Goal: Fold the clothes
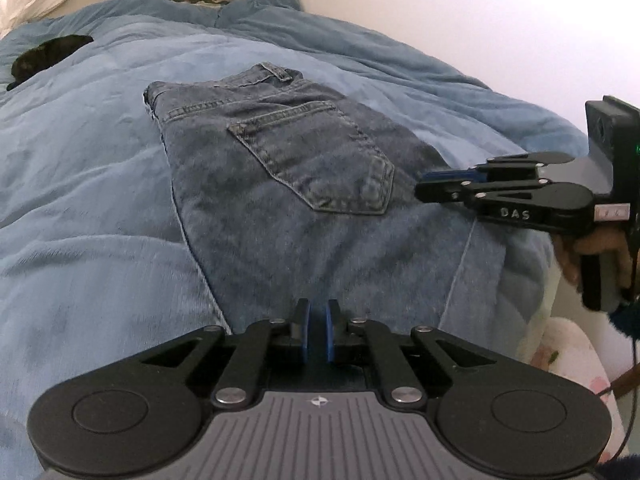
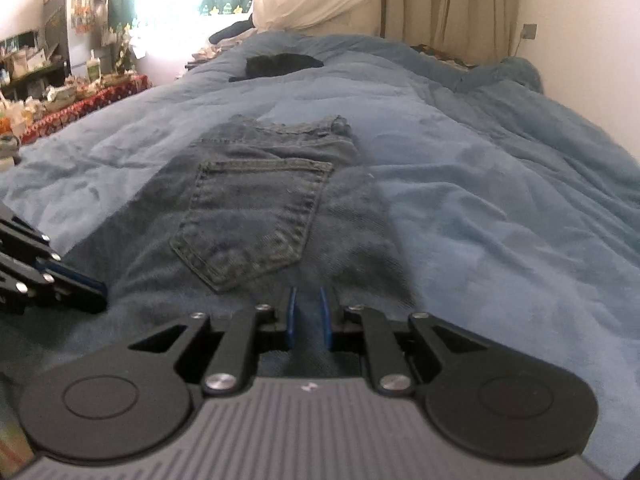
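Jeans (image 1: 288, 184): lying flat on the bed's blue blanket (image 1: 80, 208), back pocket up, waistband at 12 o'clock.
Left gripper (image 1: 319, 330): at 6 o'clock, narrow gap, holding nothing.
Right gripper (image 2: 308, 318): slightly parted, empty, over denim.
Dark cloth (image 2: 280, 64): far, near 12 o'clock.

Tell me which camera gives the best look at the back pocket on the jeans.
The left wrist view: the back pocket is sharp there, its whole stitched outline visible, and nothing covers it. The right wrist view also shows the whole pocket on the jeans, but blurrier, especially toward its pointed lower end.
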